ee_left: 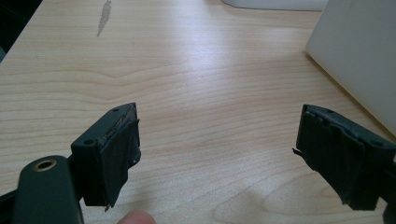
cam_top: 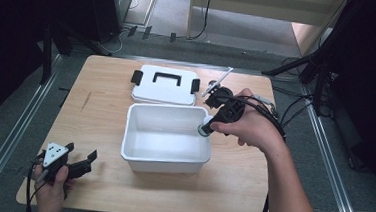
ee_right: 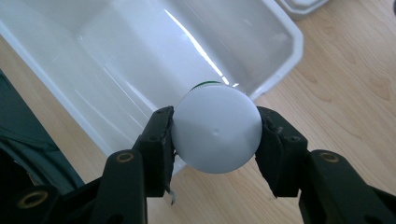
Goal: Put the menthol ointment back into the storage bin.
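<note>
Your right gripper is clamped on a round white-capped container with a green band, held over the open white plastic bin's rim at 3 o'clock. Step, prob.: carrying it in. Next: centre over the bin, lower, release. Left gripper rests wide open w/ nothing in it, at 7 o'clock.

I see a pale wooden counter with a dark streak near its left side. On it sits an open white box, and just behind that box lies its white lid with black clasps.
</note>
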{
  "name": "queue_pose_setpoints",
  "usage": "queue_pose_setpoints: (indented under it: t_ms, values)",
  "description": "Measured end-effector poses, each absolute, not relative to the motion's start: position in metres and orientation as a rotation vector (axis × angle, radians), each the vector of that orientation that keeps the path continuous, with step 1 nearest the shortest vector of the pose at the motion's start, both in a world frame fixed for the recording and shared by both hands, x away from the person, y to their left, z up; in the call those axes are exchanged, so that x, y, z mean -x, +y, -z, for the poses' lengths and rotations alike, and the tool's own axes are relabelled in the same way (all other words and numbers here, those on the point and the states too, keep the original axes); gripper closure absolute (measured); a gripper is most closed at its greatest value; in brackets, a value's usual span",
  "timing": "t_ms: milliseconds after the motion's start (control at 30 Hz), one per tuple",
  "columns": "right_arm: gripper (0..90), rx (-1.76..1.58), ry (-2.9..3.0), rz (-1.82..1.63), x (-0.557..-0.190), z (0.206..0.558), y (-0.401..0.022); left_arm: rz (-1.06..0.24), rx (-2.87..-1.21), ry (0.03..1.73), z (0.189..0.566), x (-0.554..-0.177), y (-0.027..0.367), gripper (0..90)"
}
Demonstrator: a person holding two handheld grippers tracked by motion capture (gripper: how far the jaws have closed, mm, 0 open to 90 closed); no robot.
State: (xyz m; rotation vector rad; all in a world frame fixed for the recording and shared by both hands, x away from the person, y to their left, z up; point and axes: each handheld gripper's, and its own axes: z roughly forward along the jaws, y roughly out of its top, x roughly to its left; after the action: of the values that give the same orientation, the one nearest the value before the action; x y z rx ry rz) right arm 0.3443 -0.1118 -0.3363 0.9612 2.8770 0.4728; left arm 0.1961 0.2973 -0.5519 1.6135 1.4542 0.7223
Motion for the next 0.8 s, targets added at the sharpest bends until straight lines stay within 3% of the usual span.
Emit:
queue_pose_setpoints:
  t_ms: [800]
  values:
    - [51.8, -0.675, 2.990, -0.320, -0.348, 0.422, -0.062, -0.718, -1.617, 1.455, 0.552, -0.196, 0.297, 14.5]
